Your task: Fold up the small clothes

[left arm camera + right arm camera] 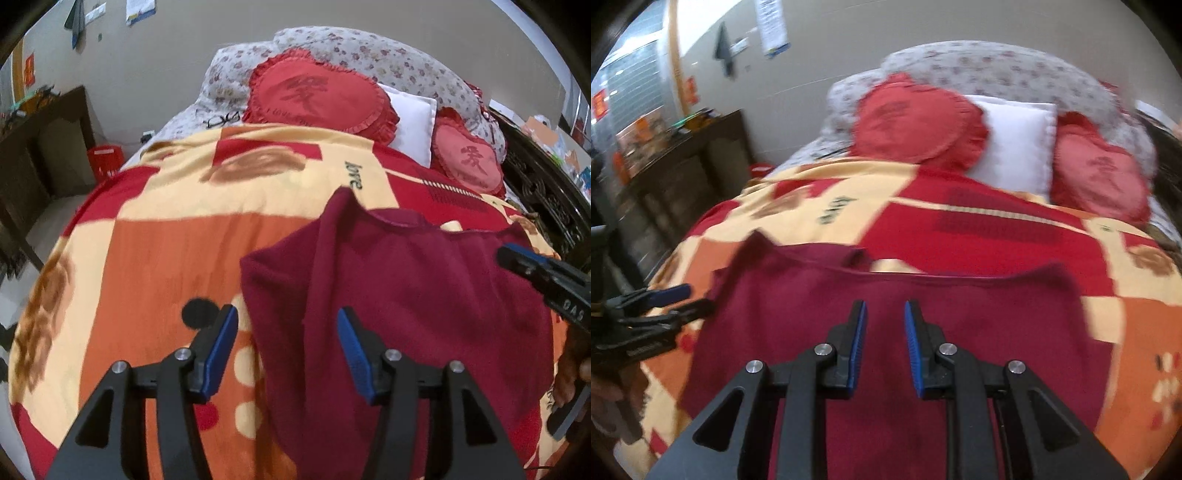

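The maroon top point(886, 332) lies spread on the bed's blanket point(147, 251), with both the left tool point(286, 343) and right tool point(885, 332) spread and empty above it, so a shallow pinch could snag blanket too.

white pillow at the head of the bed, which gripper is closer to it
Right, though only slightly, as far as the views show. The right gripper hovers over the middle of the maroon garment, more in line with the white pillow. The left gripper sits at the garment's left edge.
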Available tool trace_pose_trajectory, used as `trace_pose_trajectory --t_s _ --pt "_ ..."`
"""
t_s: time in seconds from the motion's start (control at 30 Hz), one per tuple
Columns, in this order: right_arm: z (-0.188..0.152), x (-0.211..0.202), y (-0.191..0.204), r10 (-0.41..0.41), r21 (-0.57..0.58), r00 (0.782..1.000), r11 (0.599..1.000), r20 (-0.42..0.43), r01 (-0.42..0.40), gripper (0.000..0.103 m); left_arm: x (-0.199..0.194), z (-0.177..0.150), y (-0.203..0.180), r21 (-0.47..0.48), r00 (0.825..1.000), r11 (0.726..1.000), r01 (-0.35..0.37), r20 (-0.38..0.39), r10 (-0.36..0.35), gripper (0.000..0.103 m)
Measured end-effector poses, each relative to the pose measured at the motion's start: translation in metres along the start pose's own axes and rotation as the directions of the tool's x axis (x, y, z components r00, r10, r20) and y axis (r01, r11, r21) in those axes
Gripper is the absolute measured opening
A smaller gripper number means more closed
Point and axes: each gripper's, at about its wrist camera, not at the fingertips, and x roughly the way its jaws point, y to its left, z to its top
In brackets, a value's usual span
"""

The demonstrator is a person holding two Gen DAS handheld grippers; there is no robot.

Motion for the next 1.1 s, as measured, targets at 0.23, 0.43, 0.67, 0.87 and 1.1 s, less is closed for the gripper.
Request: trace_pose_trajectory --t_s 0.23,0.43,0.67,0.87,1.1 --pt "0.009 0.054 0.047 0.044 -0.089 0.998 0.995 -0.052 -0.048 0.042 -0.007 -0.026 0.021 -0.087 0.998 0.994 0.063 -0.018 -0.065 0.065" --pt "0.018 0.090 0.040 -0.017 -0.029 0.995 0.999 -0.102 0.014 0.042 -0.007 -0.048 0.027 -0.110 0.995 0.990 0.093 -0.035 -0.097 0.071" --pt "0.024 0.060 0.071 0.091 -0.042 0.993 0.995 -0.070 -0.094 0.051 0.000 -0.067 0.034 -0.176 0.988 0.975 0.137 -0.044 -0.147 0.075" --pt "0.023 0.086 0.129 0.096 -0.187 0.983 0.974 -0.156 -0.125 0.067 -0.001 -0.075 0.036 -0.201 0.985 0.967 0.157 -0.038 -0.167 0.077" --pt "0.017 0.120 0.169 -0.033 -0.308 0.977 0.951 -0.209 -0.034 0.093 -0.001 -0.085 0.032 -0.178 0.985 0.970 0.167 -0.020 -0.174 0.083"
